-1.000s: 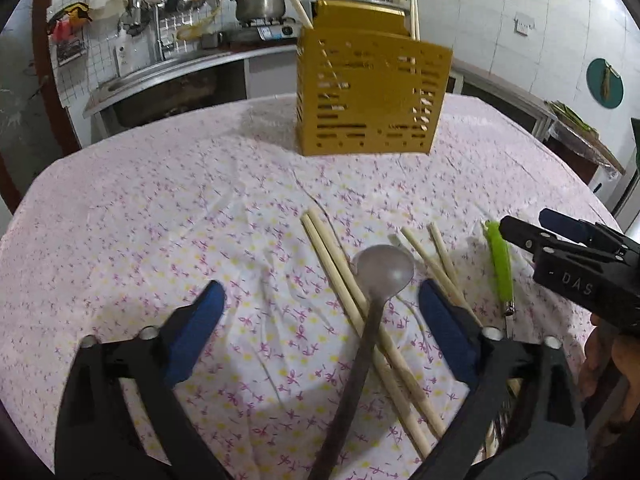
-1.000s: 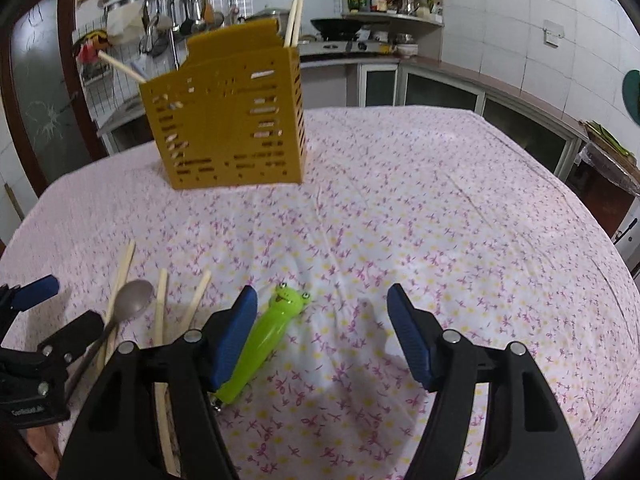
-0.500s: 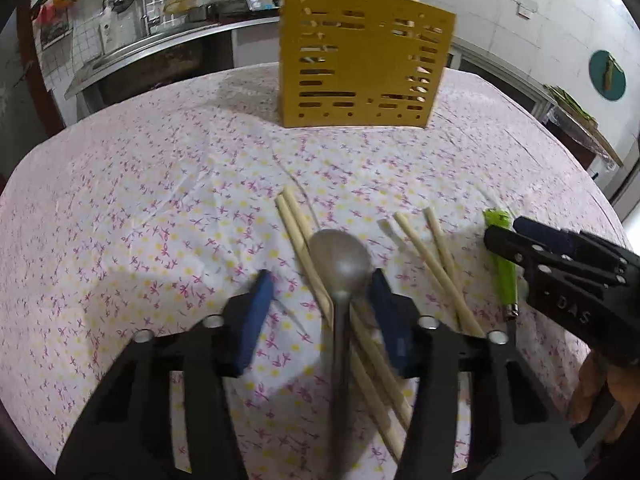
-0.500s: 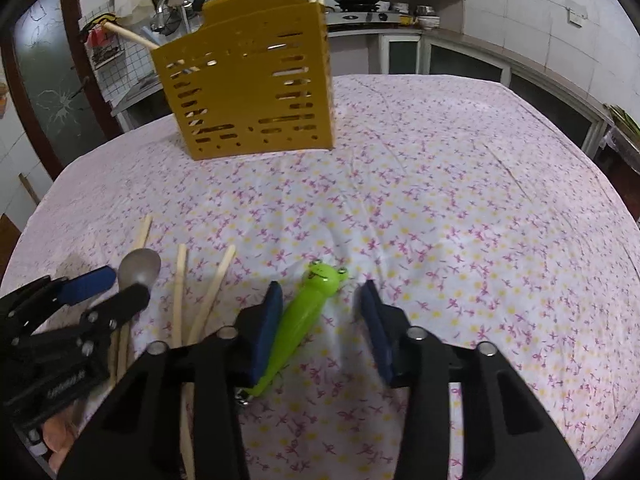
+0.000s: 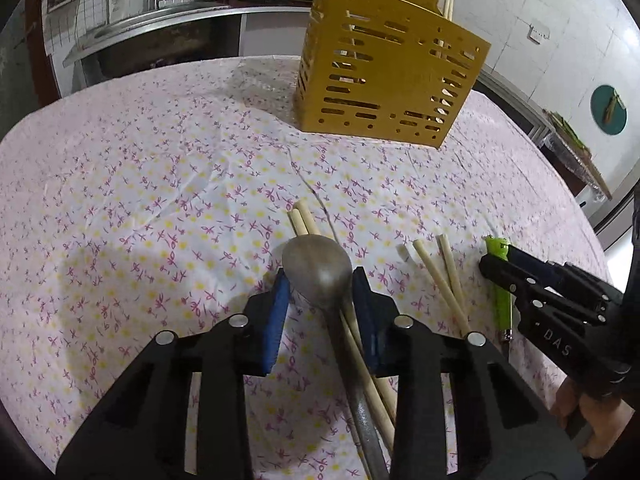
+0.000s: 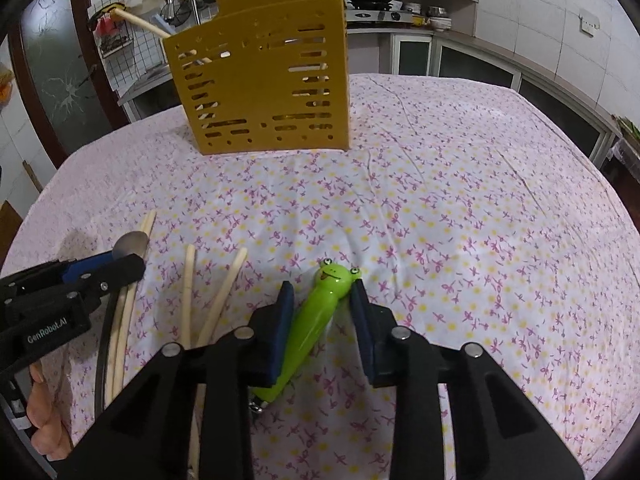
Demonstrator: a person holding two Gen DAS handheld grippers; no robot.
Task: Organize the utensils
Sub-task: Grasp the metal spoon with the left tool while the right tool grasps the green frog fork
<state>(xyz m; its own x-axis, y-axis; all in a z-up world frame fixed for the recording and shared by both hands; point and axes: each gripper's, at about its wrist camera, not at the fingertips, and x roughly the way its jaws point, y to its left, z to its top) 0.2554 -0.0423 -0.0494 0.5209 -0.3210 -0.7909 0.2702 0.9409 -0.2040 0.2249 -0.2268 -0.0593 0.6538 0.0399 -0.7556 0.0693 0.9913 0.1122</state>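
A grey metal spoon (image 5: 318, 268) lies on two wooden chopsticks (image 5: 304, 220) on the flowered tablecloth. My left gripper (image 5: 320, 292) has its jaws close around the spoon's bowl, pads at its sides. A green frog-headed utensil (image 6: 320, 312) lies between the pads of my right gripper (image 6: 322, 304), which has narrowed around it. It also shows in the left wrist view (image 5: 500, 280). A yellow slotted utensil holder (image 6: 264, 88) stands at the back with chopsticks in it.
Two more loose chopsticks (image 6: 208, 300) lie between the two grippers. The table (image 6: 480, 220) has a pink flowered cloth. A kitchen counter with a sink and stove (image 5: 180, 12) runs behind.
Both grippers have narrowed from wide open. The left has moved forward over the spoon's bowl. The right has moved to straddle the green frog utensil.
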